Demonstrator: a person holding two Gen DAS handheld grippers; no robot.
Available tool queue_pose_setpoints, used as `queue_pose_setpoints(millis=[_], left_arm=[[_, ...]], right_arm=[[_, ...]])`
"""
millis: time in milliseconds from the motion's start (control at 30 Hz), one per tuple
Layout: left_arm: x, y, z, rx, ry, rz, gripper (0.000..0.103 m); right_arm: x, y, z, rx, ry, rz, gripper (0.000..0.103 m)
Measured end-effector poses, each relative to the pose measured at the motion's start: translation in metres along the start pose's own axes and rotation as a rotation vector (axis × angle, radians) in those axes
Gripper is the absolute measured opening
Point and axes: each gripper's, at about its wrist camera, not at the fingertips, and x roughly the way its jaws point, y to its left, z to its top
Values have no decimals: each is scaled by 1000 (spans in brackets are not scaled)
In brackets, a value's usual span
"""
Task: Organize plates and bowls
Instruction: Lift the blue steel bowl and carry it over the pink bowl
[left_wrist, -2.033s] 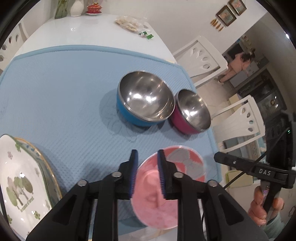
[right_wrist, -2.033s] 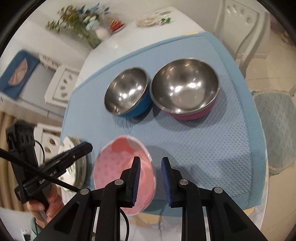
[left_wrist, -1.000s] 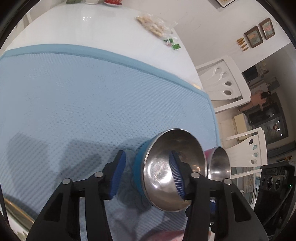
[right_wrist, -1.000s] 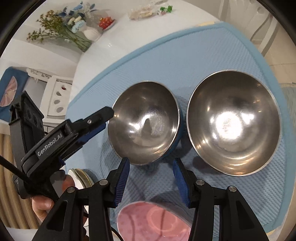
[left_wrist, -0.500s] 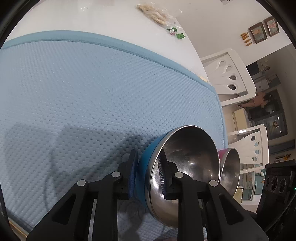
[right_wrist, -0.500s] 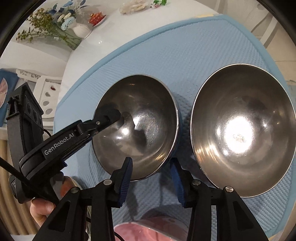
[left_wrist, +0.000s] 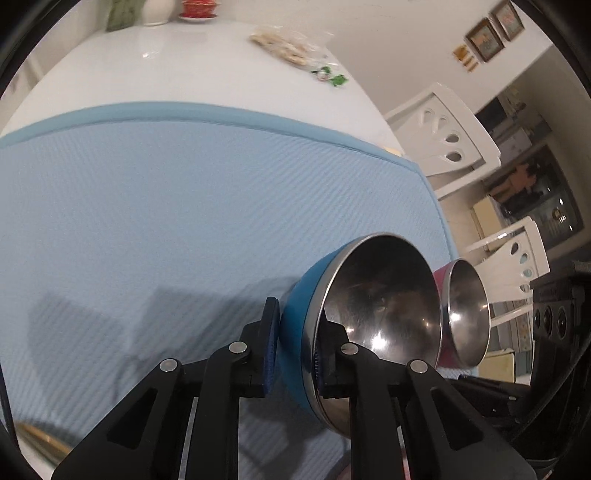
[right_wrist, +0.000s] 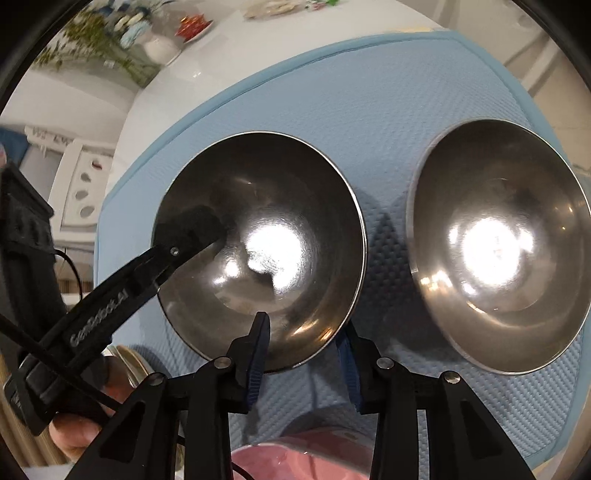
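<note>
A steel bowl with a blue outside (left_wrist: 369, 314) is tilted up off the blue mat (left_wrist: 184, 206). My left gripper (left_wrist: 295, 354) is shut on its rim, one finger inside and one outside; this gripper also shows in the right wrist view (right_wrist: 192, 229). The blue bowl (right_wrist: 266, 240) fills the middle of that view. A steel bowl with a pink outside (left_wrist: 465, 317) stands right of it on the mat (right_wrist: 491, 240). My right gripper (right_wrist: 304, 354) is open, its fingers astride the blue bowl's near rim. A pink bowl (right_wrist: 306, 461) lies just below it.
A gold-rimmed plate (right_wrist: 129, 362) lies at the mat's left front (left_wrist: 40, 446). Farther back on the white table (left_wrist: 166, 66) are a snack bag (left_wrist: 291, 44), a vase (right_wrist: 162, 48) and a red dish (right_wrist: 194, 24). White chairs (left_wrist: 443, 136) stand on the right.
My left gripper closed on the blue bowl's rim and tipped the bowl up. My right gripper moved forward from the pink bowl to the blue bowl's near rim and opened wider.
</note>
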Motion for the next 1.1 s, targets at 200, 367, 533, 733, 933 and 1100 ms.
queue_pose_setpoints(millis=[200, 367, 533, 733, 933, 1100], left_arm=[[-3, 36, -22, -138, 36, 9, 14], [4, 53, -27, -250, 35, -37, 14], [-5, 33, -24, -169, -11, -28, 13], [-46, 14, -32, -101, -81, -67, 13], [-102, -7, -43, -50, -164, -96, 14], [-136, -23, -56, -9, -199, -119, 14]], right_arm=[[12, 14, 1, -54, 51, 27, 36], [29, 10, 7, -65, 56, -14, 36], [34, 17, 3, -141, 35, -13, 26], [-10, 31, -9, -186, -68, -30, 26], [-64, 45, -28, -157, -145, 22, 26], [-100, 57, -54, -143, -190, 34, 26]])
